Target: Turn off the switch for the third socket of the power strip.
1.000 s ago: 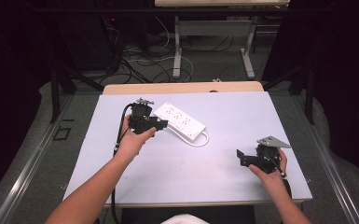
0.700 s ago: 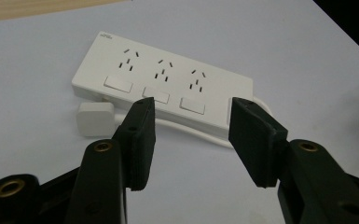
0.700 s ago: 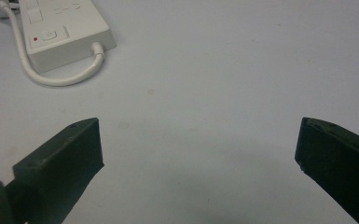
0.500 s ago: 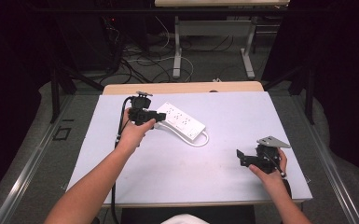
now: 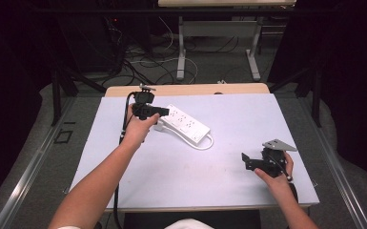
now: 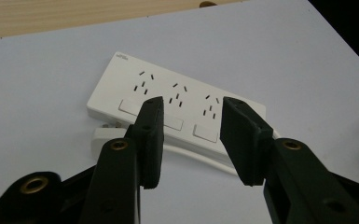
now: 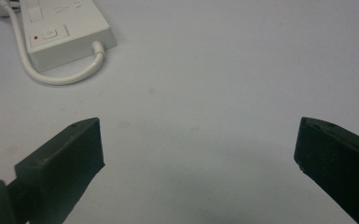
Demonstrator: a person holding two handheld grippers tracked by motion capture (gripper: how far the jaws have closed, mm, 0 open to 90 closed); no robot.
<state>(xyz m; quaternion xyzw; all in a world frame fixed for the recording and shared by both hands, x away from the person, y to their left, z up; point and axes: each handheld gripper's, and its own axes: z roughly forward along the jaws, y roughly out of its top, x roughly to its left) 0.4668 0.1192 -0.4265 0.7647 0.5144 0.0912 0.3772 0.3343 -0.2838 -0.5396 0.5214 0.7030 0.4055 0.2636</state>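
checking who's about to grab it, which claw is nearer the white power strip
Left. The left claw hovers at the power strip's far-left end, its jaws just closing with nothing between them. The right claw sits well off toward the table's near right corner, jaws wide apart.

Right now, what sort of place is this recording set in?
Probably a lab or workshop recording station: a white-topped table holding one power strip, cables tangled on the floor behind, and dark surroundings.
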